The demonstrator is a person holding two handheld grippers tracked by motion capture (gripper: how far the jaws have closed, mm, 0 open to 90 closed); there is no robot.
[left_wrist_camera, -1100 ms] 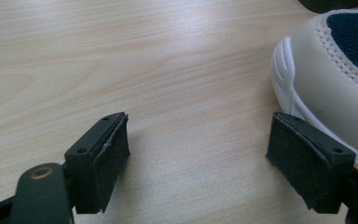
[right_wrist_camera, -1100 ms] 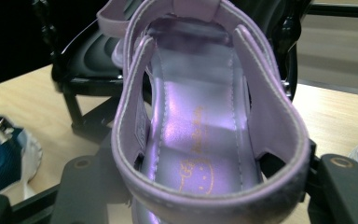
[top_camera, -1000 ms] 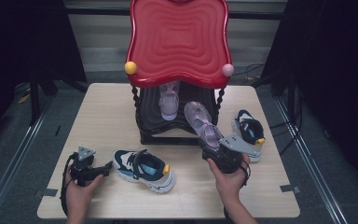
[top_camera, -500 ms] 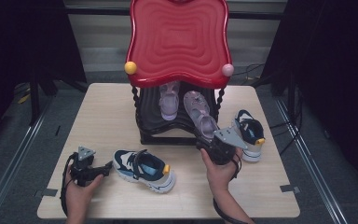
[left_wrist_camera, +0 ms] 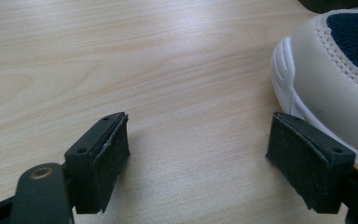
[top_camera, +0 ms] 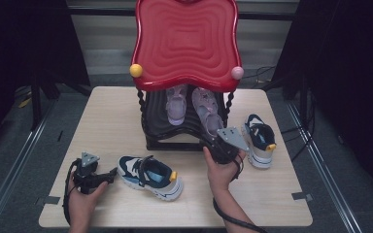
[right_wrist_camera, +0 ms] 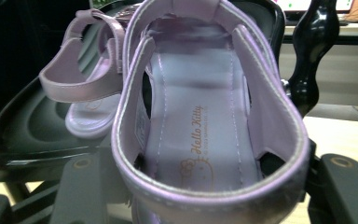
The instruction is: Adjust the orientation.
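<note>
right jaws grip a lilac sandal at the rack

the black shoe rack (top_camera: 175, 127) under the red top holds one sandal (top_camera: 176, 106) at left. the right gripper (top_camera: 222, 145) clamps the second lilac sandal (right_wrist_camera: 200, 121) by its heel, toe on the shelf. the left gripper (left_wrist_camera: 214, 158), near left, stands wide and empty beside a navy sneaker (top_camera: 150, 175).

The high view looks forward and down from above the person's side of the table (top_camera: 126, 116), far enough back to take in its whole top and the red-topped rack (top_camera: 187, 43) at its far edge. The left gripper view sits low and close over the wood, facing a white and navy sneaker (left_wrist_camera: 335, 70) (probably the one lying in front of the rack in the high view). The right gripper view looks level into the rack's black shelf (right_wrist_camera: 32, 135) from very near, a lilac sandal (right_wrist_camera: 205, 116) close against the lens, and shares that shelf with the high view.
</note>
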